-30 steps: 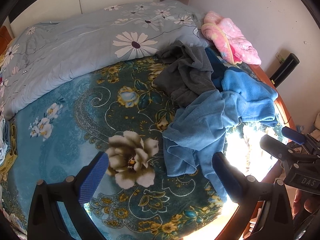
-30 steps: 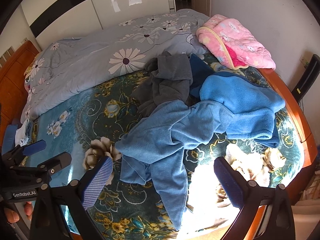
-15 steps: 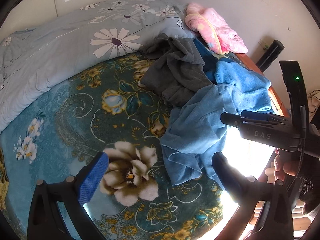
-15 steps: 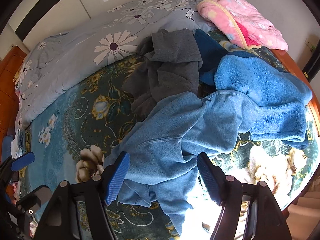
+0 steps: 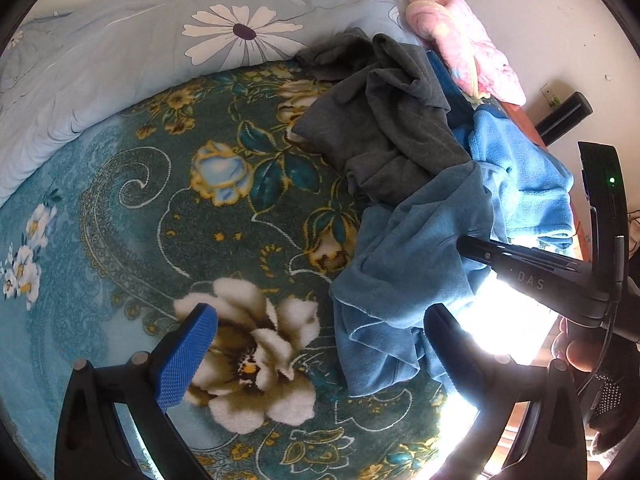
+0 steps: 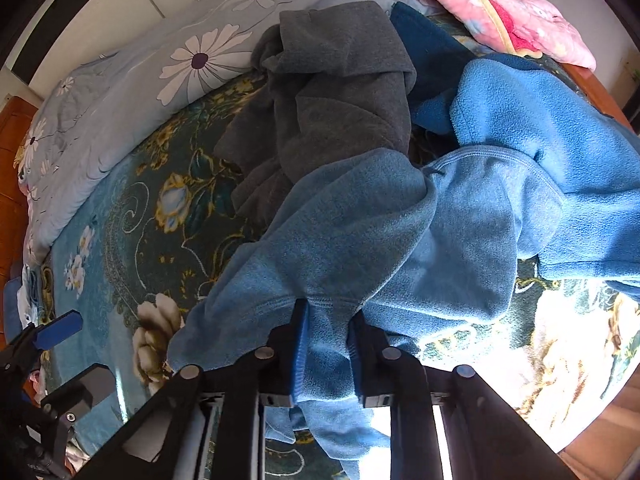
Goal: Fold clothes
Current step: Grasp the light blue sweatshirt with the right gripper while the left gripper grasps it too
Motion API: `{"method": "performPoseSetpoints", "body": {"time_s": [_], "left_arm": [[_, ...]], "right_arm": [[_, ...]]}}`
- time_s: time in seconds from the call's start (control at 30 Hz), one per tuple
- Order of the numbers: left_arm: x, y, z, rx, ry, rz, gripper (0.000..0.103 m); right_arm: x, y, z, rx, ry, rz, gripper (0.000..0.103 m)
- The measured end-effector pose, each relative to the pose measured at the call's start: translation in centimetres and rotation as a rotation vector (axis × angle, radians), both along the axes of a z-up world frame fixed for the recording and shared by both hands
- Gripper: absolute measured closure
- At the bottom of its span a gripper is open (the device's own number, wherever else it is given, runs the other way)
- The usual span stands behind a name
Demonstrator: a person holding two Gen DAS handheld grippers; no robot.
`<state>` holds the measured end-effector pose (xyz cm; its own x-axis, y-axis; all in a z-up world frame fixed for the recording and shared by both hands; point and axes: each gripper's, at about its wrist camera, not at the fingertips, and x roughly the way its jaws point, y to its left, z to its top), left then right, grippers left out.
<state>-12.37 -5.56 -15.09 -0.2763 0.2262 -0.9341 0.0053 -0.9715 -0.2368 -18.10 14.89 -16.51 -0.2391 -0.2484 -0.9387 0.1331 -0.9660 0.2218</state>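
Note:
A crumpled light blue fleece top (image 6: 360,236) (image 5: 404,276) lies on the bed's floral blanket (image 5: 240,216). My right gripper (image 6: 327,320) is shut on a fold of it near a seam; from the left wrist view that gripper (image 5: 466,244) reaches in from the right onto the cloth. A grey garment (image 6: 328,92) (image 5: 384,120) lies behind the top, and a brighter blue fleece (image 6: 540,128) (image 5: 520,172) to its right. My left gripper (image 5: 320,340) hangs open over the blanket, left of the top's lower edge, holding nothing.
A pale blue daisy-print duvet (image 5: 168,40) is bunched along the far side. A pink quilted garment (image 6: 492,4) lies at the far right corner. The wooden bed frame (image 6: 592,84) and a wall run along the right. Bright sunlight washes out the near right blanket.
My right gripper has dropped onto the light blue top and shut on a fold of it. My left gripper has moved a little closer to the bed, still open.

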Motion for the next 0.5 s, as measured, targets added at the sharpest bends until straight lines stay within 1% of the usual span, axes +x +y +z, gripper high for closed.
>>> {"method": "performPoseSetpoints", "body": {"time_s": [0.07, 0.2, 0.33, 0.5], "left_arm": [[-0.2, 0.1, -0.3, 0.002, -0.009, 0.001, 0.000], [-0.7, 0.4, -0.9, 0.005, -0.026, 0.004, 0.000], [-0.6, 0.4, -0.7, 0.005, -0.035, 0.013, 0.000], [0.4, 0.1, 1.1, 0.008, -0.006, 0.034, 0.000]], "right_arm": [[0.0, 0.2, 0.1, -0.017, -0.004, -0.005, 0.097], [0.1, 0.5, 0.6, -0.055, -0.006, -0.014, 0.098], [0.7, 0.6, 4.1, -0.116, 0.049, -0.001, 0.098], [1.6, 0.7, 8.4, -0.193, 0.118, 0.015, 0.098]]}}
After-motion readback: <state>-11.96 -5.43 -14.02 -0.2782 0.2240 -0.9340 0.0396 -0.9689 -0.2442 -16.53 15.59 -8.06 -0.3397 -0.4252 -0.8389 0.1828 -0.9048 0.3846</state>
